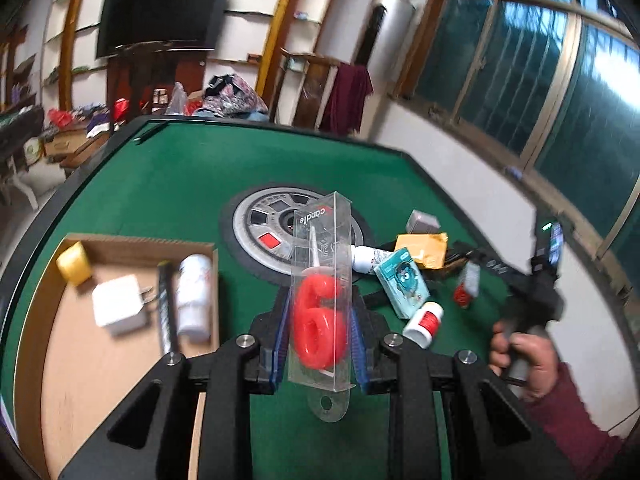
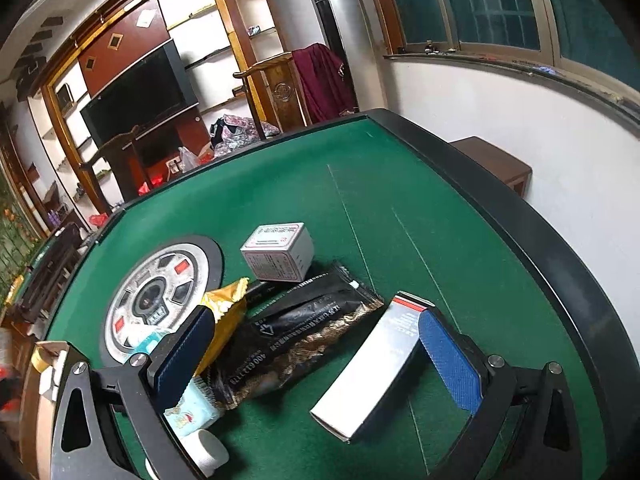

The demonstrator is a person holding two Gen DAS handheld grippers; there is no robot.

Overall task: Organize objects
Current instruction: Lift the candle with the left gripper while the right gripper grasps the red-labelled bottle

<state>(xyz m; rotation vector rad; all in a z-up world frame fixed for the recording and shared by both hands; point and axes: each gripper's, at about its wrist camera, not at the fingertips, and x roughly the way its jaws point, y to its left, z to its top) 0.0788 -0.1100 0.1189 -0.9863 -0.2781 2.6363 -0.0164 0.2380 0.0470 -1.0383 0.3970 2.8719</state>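
Candle box above cluttered green table

A green felt table with a black rim carries a shallow brown cardboard tray, a round grey central hub, a small white carton, a black foil packet and a long silver box.

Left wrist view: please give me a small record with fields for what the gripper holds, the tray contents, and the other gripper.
left gripper: shut on the candle box, a clear box with a red number six candle
cardboard tray: white charger, white bottle, yellow block, dark stick
right gripper: open, above silver box and black packet
table: green felt
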